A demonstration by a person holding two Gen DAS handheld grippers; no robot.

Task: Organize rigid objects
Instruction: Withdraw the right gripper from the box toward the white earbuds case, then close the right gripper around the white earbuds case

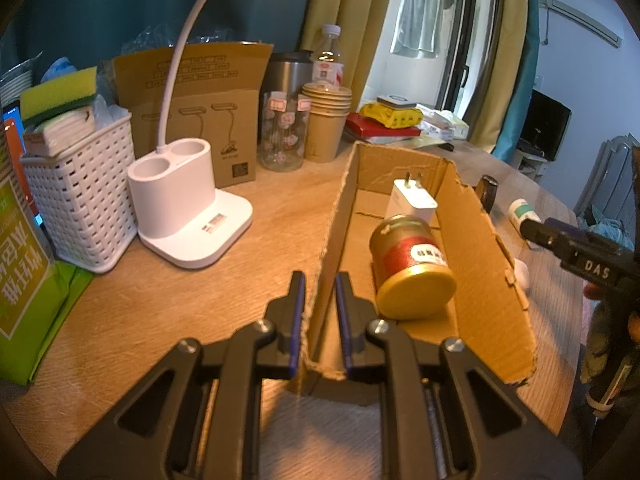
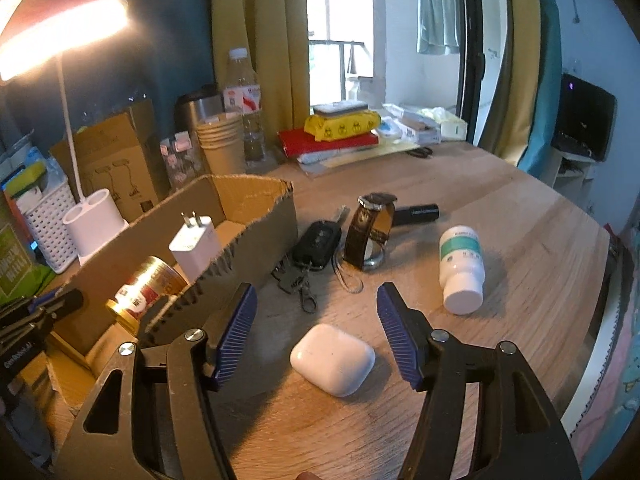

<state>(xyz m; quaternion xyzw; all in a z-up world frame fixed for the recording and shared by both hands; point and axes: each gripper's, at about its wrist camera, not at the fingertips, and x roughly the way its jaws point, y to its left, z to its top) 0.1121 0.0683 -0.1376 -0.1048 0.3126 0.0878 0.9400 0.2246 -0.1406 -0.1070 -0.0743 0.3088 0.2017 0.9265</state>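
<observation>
Wooden table (image 2: 500, 216); "DAS" on right gripper (image 1: 532, 232) body.

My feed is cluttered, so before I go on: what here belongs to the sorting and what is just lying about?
Job:
box, held by left claw
can and charger, already in box
earbud case, between right claw's open fingers
pill bottle
key fob
watch
black tube

Lying about:
lamp
basket
cups
jar
</observation>
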